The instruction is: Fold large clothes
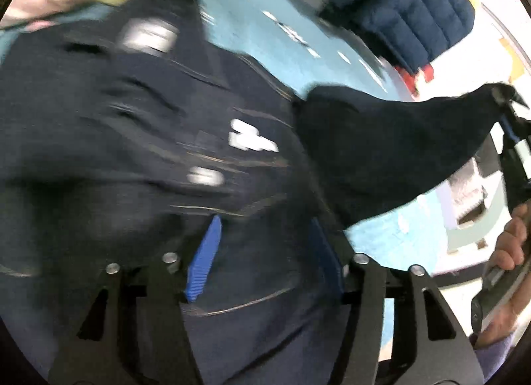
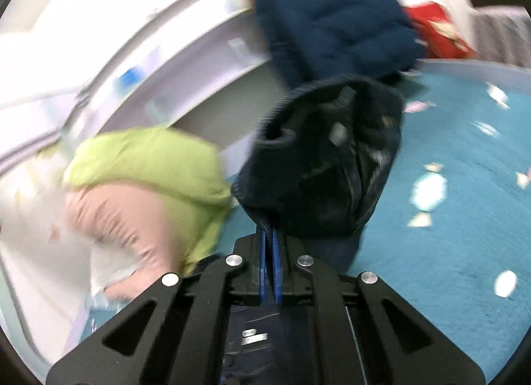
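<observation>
A teal bed cover (image 2: 448, 235) printed with pale candy shapes carries everything, and a pale curved frame (image 2: 186, 63) runs along its far edge. The largest thing on it is a dark navy garment (image 1: 139, 126) with small white patches, spread over the cover's middle and filling most of the left wrist view, though blur hides its exact outline. One part of it is lifted off the cover and stretches toward the right tool (image 1: 506, 99), whose blue fingers are closed on a ribbed edge of the dark navy garment (image 2: 328, 159); the fabric bunches up just ahead of the right tool (image 2: 270, 252). The left tool (image 1: 262, 252) sits with its blue fingers (image 1: 204, 259) spread apart, garment cloth lying between them; whether they touch it I cannot tell. At the far edge lies a quilted blue jacket (image 2: 335, 17) with something red (image 2: 438, 32) beside it. Near the frame sits a lime-green garment (image 2: 149, 166) touching a pink padded one (image 2: 122, 219).
</observation>
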Demonstrator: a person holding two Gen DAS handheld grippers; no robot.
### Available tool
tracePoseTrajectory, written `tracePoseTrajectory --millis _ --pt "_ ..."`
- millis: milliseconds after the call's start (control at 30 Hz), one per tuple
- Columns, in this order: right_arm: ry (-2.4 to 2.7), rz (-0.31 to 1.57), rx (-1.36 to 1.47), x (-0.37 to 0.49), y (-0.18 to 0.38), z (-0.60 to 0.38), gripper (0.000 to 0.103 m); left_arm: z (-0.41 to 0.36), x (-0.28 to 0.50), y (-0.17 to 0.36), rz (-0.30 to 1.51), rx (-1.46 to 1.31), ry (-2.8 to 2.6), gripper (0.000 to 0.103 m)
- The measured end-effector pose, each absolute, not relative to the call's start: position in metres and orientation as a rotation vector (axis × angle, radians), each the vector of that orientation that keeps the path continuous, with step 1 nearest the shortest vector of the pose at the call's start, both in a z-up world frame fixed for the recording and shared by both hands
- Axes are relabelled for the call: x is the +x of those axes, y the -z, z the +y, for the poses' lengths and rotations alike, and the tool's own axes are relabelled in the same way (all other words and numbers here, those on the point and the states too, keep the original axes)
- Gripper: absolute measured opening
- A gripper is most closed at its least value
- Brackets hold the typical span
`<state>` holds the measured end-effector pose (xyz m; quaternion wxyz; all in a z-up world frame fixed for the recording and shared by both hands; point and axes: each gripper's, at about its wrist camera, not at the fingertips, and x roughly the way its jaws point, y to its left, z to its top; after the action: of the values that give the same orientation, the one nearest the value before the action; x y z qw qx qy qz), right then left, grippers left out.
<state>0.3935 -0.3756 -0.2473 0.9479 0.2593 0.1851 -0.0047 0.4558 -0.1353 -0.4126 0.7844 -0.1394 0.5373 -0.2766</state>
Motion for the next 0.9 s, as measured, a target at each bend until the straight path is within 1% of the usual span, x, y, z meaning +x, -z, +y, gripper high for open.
tracePoseTrajectory --millis 67,200,267,333,367,467,533,567,633,667,700,733,767,800,900 --pt "-0.059 0.404 0.469 0.410 0.247 -0.331 0.004 -0.101 0.456 0.404 1.131 -0.279 0.508 0.058" --pt "-0.195 0.486 0.421 0.442 0.268 -0.253 0.004 -0.031 0.458 0.398 1.104 -0.268 0.337 0.058" --pt "-0.257 0.548 0.368 0.460 0.289 -0.211 0.004 -0.005 0.460 0.397 1.109 -0.280 0.278 0.062" --pt "-0.291 0.641 0.312 0.475 0.320 -0.169 0.004 0.017 0.461 0.397 1.104 -0.292 0.233 0.063" --pt "-0.305 0.691 0.304 0.482 0.336 -0.154 0.006 0.026 0.462 0.397 1.102 -0.300 0.220 0.063" --pt "-0.308 0.824 0.284 0.494 0.382 -0.126 0.010 0.053 0.463 0.399 1.102 -0.325 0.192 0.063" --pt "-0.300 0.913 0.280 0.499 0.402 -0.115 0.017 0.064 0.461 0.399 1.100 -0.332 0.176 0.063" --pt "-0.290 0.940 0.286 0.499 0.407 -0.116 0.016 0.067 0.461 0.398 1.097 -0.339 0.175 0.063" --pt "-0.299 0.956 0.340 0.490 0.409 -0.124 0.018 0.073 0.460 0.396 1.091 -0.347 0.164 0.070" --pt "-0.306 0.961 0.362 0.487 0.407 -0.129 0.026 0.072 0.460 0.394 1.085 -0.351 0.167 0.070" --pt "-0.313 0.974 0.371 0.484 0.402 -0.133 0.038 0.072 0.460 0.391 1.075 -0.356 0.177 0.070" --pt "-0.322 0.976 0.374 0.481 0.398 -0.138 0.044 0.074 0.462 0.390 1.070 -0.357 0.177 0.071" --pt "-0.344 0.945 0.385 0.472 0.388 -0.149 0.056 0.071 0.463 0.388 1.069 -0.357 0.182 0.071" --pt "-0.345 0.916 0.397 0.464 0.381 -0.154 0.064 0.066 0.465 0.385 1.063 -0.359 0.198 0.071" --pt "-0.379 0.846 0.464 0.452 0.363 -0.177 0.067 0.050 0.469 0.381 1.057 -0.337 0.233 0.071"
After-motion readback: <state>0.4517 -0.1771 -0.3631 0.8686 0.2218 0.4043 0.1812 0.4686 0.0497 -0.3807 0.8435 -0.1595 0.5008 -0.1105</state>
